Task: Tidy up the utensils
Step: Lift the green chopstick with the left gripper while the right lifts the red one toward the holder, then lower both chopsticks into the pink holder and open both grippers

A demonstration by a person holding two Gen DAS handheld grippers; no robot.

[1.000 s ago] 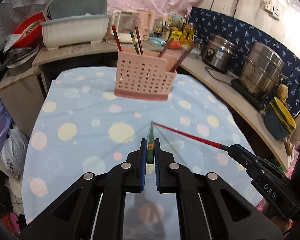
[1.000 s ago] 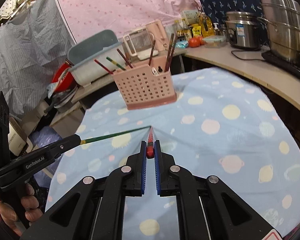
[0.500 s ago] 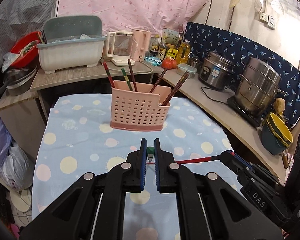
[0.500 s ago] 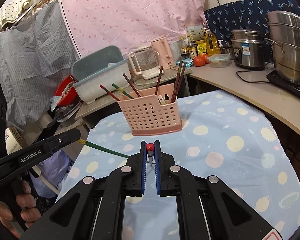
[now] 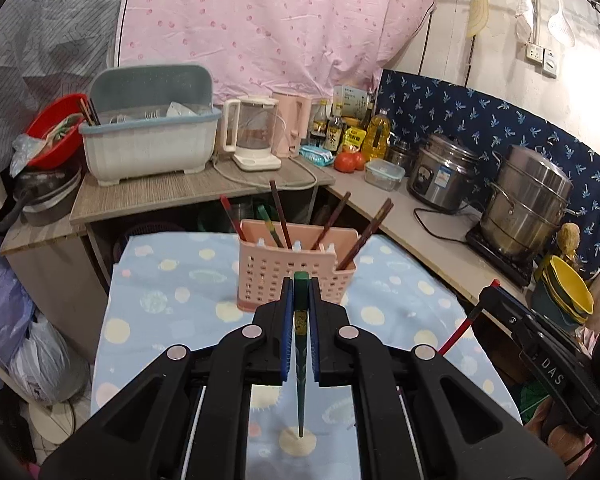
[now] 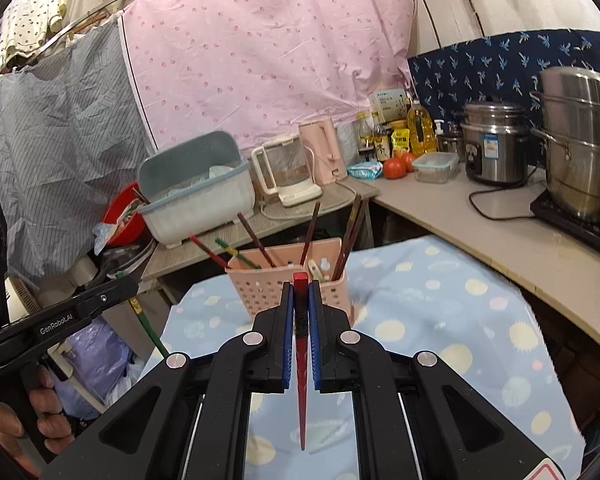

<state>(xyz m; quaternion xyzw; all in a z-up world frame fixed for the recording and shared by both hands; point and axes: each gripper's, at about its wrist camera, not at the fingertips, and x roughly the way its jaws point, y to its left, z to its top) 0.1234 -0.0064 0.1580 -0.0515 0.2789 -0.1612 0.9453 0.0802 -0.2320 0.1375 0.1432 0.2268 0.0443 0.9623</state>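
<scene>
A pink perforated utensil holder (image 5: pixel 296 270) stands on the dotted blue tablecloth with several chopsticks leaning in it; it also shows in the right wrist view (image 6: pixel 284 288). My left gripper (image 5: pixel 300 284) is shut on a green chopstick (image 5: pixel 300 360) that hangs tip down above the cloth, short of the holder. My right gripper (image 6: pixel 301 286) is shut on a red chopstick (image 6: pixel 301 380), also tip down. The right gripper (image 5: pixel 496 292) shows at the right of the left wrist view, and the left gripper (image 6: pixel 120 284) at the left of the right wrist view.
Behind the table a counter (image 5: pixel 180 196) carries a grey dish box (image 5: pixel 148 148), kettles (image 5: pixel 256 136), bottles and tomatoes. To the right are a rice cooker (image 5: pixel 440 176), a steel pot (image 5: pixel 528 204) and stacked bowls (image 5: pixel 568 292). Bags (image 5: pixel 4 312) lie at the left.
Both grippers have risen and tilted up, turning each chopstick from lying forward along the cloth to hanging tip down. The holder now sits lower and closer ahead.
</scene>
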